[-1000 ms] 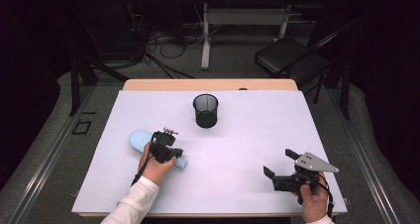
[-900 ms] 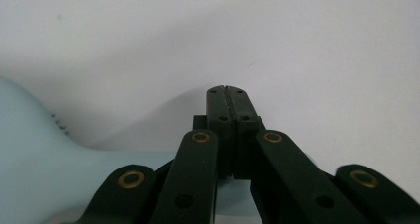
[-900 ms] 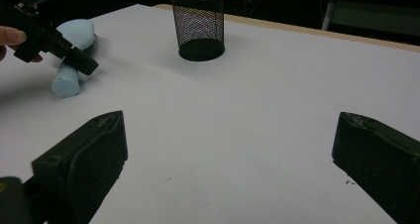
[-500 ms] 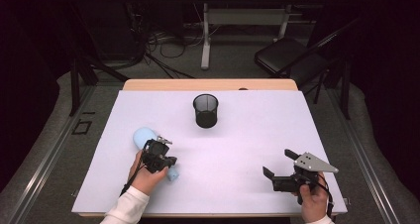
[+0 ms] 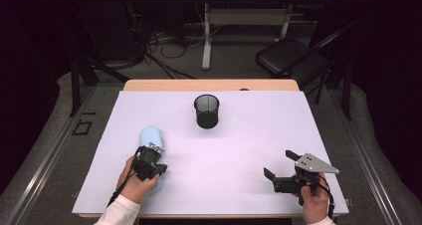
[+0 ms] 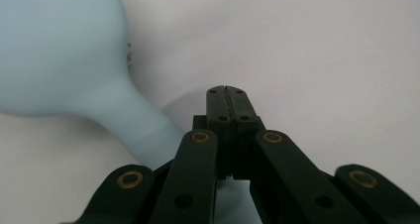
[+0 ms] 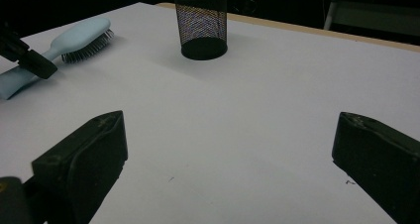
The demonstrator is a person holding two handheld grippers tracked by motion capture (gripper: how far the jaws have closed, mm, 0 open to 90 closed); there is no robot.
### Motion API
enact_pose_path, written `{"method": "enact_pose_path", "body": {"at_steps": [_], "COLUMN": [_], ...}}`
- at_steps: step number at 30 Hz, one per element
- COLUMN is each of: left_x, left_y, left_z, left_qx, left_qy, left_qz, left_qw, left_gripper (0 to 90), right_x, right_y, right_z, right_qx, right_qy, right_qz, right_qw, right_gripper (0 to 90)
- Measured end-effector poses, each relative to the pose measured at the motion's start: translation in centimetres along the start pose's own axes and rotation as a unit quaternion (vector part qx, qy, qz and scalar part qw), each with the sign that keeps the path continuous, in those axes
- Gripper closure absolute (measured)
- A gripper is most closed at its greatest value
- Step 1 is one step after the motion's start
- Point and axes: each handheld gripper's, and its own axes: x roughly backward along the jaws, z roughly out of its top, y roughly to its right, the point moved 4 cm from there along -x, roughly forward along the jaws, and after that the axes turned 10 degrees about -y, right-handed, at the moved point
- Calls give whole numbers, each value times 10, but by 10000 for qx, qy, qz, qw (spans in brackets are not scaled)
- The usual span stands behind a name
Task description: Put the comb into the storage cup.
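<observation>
A pale blue hairbrush point(image 5: 150, 136) lies bristles down at the near left of the white table top point(image 5: 239, 135); its head also shows in the left gripper view point(image 6: 59, 50) and in the right gripper view point(image 7: 79, 35). My left gripper point(image 5: 160, 169) sits over the brush's handle. Its jaws point(image 6: 228, 92) are shut against each other with nothing between them, and the handle passes beside and under them. Its black tip point(image 7: 34, 63) rests across the handle. My right gripper point(image 5: 278, 164) is held low at the near right, open and empty point(image 7: 228, 140).
A black mesh pen cup point(image 5: 206, 111) stands upright at the middle back of the table, and it also appears in the right gripper view point(image 7: 200, 23). A chair point(image 5: 288, 56) and a desk frame stand on the floor beyond the far edge.
My left gripper has drawn back toward the person. The brush's handle has swung with it toward the near edge. The right gripper has stayed put.
</observation>
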Motion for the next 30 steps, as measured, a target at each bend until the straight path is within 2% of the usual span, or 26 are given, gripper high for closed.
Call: {"method": "enact_pose_path", "body": {"at_steps": [16, 25, 26, 30], "left_x": [6, 9, 9, 10], "left_y": [-28, -41, -42, -44], "left_z": [-20, -26, -26, -28], "left_qx": [425, 610, 633, 674], "left_qy": [-20, 27, 39, 73], "left_qz": [340, 355, 358, 356], "left_qw": [9985, 9975, 9973, 9971], "left_gripper": [900, 900, 900, 900], "right_x": [0, 0, 1, 0], "right_y": [-1, -1, -1, -1], "right_z": [0, 0, 0, 0], "right_qx": [-3, 6, 17, 5], "right_qy": [-7, -10, -92, -13], "right_qz": [10, 9, 30, 16], "right_qw": [10000, 10000, 10000, 10000], "right_gripper": [4, 4, 4, 4]}}
